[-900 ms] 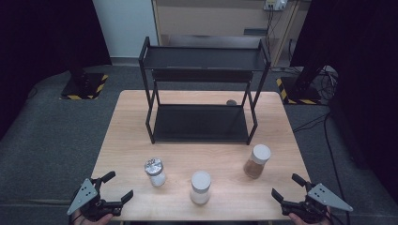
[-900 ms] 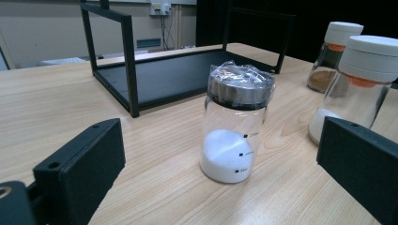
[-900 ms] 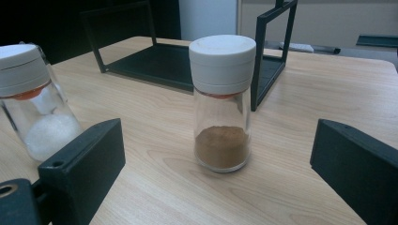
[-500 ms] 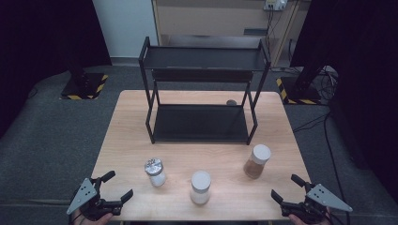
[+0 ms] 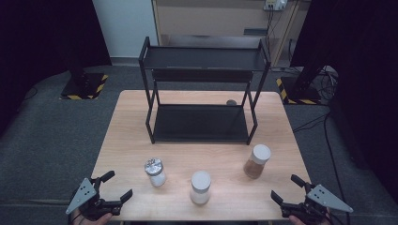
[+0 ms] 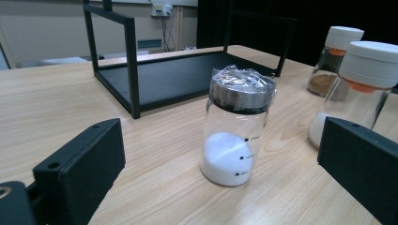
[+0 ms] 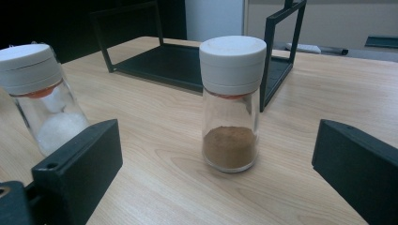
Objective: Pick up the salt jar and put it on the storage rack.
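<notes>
Wooden bench [image 5: 131, 140] carries three upright glass jars near the lower centre of the high view: a silver-lidded jar of white powder [image 5: 155, 172], a white-capped jar of white grains [image 5: 200, 187] and a white-capped jar of brown powder [image 5: 257, 161]. Left tool [image 5: 114, 186] sits lower left, jaws wide, empty, facing the silver-lidded jar. Right tool [image 5: 287, 189] sits lower right, jaws wide, empty, facing the brown jar.

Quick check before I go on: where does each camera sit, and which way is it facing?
High view: above the near table edge, looking forward and down; left gripper and right gripper enter at the bottom.
Left gripper view: low, along its open jaws at the silver-lidded jar.
Right gripper view: low, along its open jaws at the brown-powder jar.
Shared: the black rack.
</notes>
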The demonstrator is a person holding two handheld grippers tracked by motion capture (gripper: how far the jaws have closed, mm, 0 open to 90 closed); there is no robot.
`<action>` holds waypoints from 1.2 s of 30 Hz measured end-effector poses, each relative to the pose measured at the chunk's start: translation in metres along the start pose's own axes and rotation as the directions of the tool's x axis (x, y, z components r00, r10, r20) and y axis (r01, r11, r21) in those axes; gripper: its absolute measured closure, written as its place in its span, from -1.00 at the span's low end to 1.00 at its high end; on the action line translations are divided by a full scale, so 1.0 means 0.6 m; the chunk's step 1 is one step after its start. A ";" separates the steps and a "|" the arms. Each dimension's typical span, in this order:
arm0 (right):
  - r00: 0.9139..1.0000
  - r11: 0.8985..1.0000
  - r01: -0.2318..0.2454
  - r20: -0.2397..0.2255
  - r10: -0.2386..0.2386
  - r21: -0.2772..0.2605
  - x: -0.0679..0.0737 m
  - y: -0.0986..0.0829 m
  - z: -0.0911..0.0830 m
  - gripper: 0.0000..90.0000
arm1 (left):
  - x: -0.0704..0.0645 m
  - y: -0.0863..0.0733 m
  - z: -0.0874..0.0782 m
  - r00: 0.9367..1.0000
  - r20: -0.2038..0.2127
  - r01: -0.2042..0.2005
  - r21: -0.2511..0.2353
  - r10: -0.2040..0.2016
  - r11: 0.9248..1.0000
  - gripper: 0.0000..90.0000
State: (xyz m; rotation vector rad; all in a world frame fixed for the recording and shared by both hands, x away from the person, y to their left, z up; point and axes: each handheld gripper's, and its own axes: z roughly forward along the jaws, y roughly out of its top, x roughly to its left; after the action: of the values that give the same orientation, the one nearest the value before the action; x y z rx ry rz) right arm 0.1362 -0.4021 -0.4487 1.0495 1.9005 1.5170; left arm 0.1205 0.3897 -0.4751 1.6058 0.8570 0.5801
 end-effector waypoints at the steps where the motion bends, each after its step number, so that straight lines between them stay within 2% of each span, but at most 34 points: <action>1: 1.000 1.000 -0.001 0.001 0.001 -0.002 0.000 0.000 0.000 -0.96 | 0.000 0.003 0.001 1.000 0.003 0.003 0.001 -0.003 1.000 -1.00; 6: 1.000 1.000 -0.004 0.001 0.004 -0.003 0.000 -0.001 0.000 -0.96 | 0.000 0.011 0.003 1.000 0.000 0.003 0.002 -0.003 1.000 -1.00; 22: 1.000 1.000 -0.013 0.003 0.013 -0.010 -0.002 -0.002 -0.002 -0.95 | -0.010 0.056 0.005 0.998 -0.054 -0.026 0.036 0.028 0.999 -1.00; 36: 1.000 1.000 -0.015 0.004 0.015 -0.018 -0.003 -0.004 -0.003 -0.95 | -0.016 0.084 0.022 0.998 -0.039 -0.041 0.073 0.044 0.996 -1.00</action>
State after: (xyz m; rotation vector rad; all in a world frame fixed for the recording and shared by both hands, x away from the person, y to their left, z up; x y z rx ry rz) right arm 0.1356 -0.4049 -0.4508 1.0608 1.8774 1.5363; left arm 0.1353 0.3707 -0.4282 1.6862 0.8837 0.6199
